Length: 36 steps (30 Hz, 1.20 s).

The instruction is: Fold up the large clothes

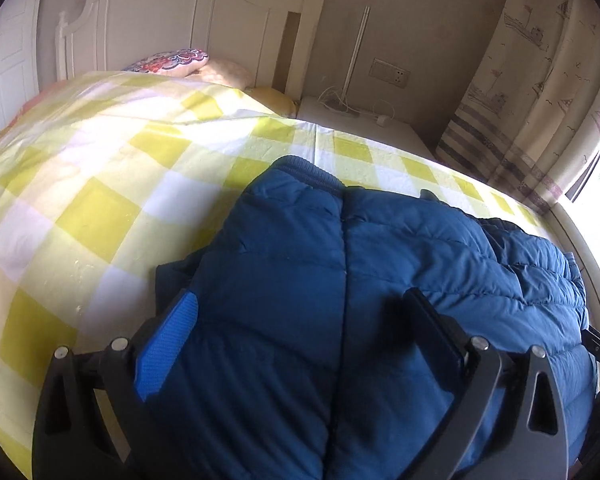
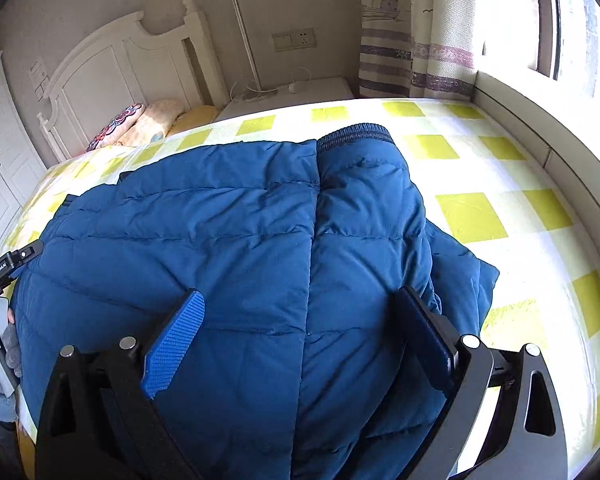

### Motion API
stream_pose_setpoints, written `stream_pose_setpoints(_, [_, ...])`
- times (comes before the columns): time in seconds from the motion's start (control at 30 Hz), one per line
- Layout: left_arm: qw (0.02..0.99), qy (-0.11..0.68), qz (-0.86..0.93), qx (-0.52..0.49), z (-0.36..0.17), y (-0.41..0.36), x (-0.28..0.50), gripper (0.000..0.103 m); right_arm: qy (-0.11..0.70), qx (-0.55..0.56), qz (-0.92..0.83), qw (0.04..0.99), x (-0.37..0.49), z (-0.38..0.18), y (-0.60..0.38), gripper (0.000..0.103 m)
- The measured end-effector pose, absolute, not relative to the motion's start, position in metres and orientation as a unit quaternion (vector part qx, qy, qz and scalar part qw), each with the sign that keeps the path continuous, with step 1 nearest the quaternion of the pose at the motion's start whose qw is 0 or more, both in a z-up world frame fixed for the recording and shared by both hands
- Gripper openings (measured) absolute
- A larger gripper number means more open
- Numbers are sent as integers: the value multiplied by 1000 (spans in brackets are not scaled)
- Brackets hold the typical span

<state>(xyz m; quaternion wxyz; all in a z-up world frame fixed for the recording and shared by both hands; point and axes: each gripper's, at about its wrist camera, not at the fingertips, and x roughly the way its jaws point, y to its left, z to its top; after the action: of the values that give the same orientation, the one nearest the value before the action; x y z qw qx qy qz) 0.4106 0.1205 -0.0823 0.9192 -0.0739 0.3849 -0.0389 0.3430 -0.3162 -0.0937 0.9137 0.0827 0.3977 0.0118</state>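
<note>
Both grippers, left point(image 1: 300, 312) & right point(image 2: 300, 308), hang spread wide w/ nothing pinched over the blue puffer jacket point(image 2: 240, 240) lying on the checked bedspread point(image 2: 480, 200), its long axis running straight ahead toward the collar point(image 2: 354, 134), so imo neither hand's nearer.

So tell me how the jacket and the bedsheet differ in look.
The jacket is plain dark blue; the bedsheet is checked yellow and white. The jacket is puffy, quilted and bunched up; the bedsheet lies flat and smooth. The jacket covers only part of the bedsheet. Both are fabric.
</note>
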Motion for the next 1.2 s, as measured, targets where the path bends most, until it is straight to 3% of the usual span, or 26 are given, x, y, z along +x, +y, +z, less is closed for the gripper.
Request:
stream_pose_setpoints(0.17, [927,371,0,-44,-64,110,388,99,358,36,1,933,308,-65,-285,91])
stream_pose_setpoints(0.33, [938,336,-75,-29,-40,54,335,100,341,-55,70,936,277,-59,-208,93])
stream_pose_setpoints(0.5, [926,357,-66,106,-87,-19,321,101,350,-82,55,932,279,-99,-189,94])
stream_pose_setpoints(0.7, [926,366,-55,75,-77,20,320,101,352,-67,36,933,264,-81,-216,93])
stream_pose_setpoints(0.97, [912,399,-28,-93,-95,156,322,101,353,48,40,933,241,-106,-289,95])
stream_pose_setpoints(1.2, [929,367,19,-52,-83,143,305,98,348,20,-10,937,229,-87,-270,95])
